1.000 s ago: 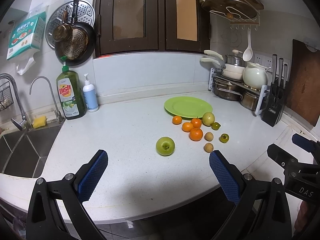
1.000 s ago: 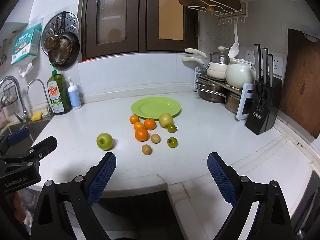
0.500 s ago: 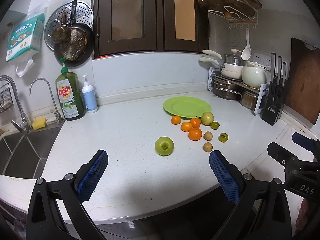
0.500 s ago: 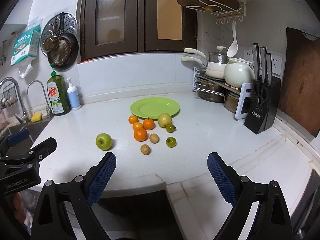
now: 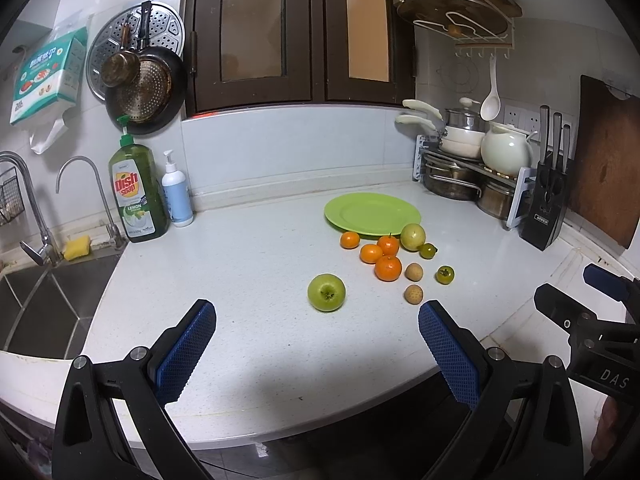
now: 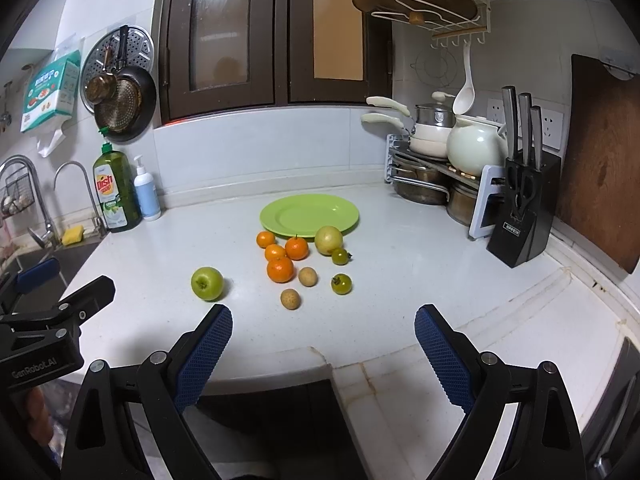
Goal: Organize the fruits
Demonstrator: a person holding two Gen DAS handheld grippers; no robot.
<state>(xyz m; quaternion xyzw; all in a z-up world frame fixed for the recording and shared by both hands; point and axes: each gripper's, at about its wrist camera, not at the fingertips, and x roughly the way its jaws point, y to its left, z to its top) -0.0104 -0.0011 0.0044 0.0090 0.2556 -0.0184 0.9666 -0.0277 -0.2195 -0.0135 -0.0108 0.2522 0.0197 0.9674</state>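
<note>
Nothing is gathered yet: the green plate (image 5: 372,213) sits bare near the back of the white speckled worktop (image 5: 240,280), and every fruit lies loose in front of it, so this looks like the approach before the first pick. The left hand-held gripper (image 5: 316,354) and the right hand-held gripper (image 6: 323,350) both hover near the front edge of the worktop with jaws spread wide and nothing between the blue cross-hatched pads (image 6: 204,354). The green apple (image 5: 326,292) stands apart on the near left of the group, almost centred ahead of the left gripper, which makes it the likely first target; the next move would call for lowering around it and closing gently, since a smooth round fruit can roll on the hard, glossy surface. Behind it cluster four small oranges (image 5: 388,268), a pale yellow round fruit (image 5: 413,236) just touching the plate's rim, two dull tan, rough-skinned fruits (image 5: 413,293) and two small dark-green tomatoes (image 5: 445,275). The plate is shallow and smooth, so round pieces may wander once set down.
</note>
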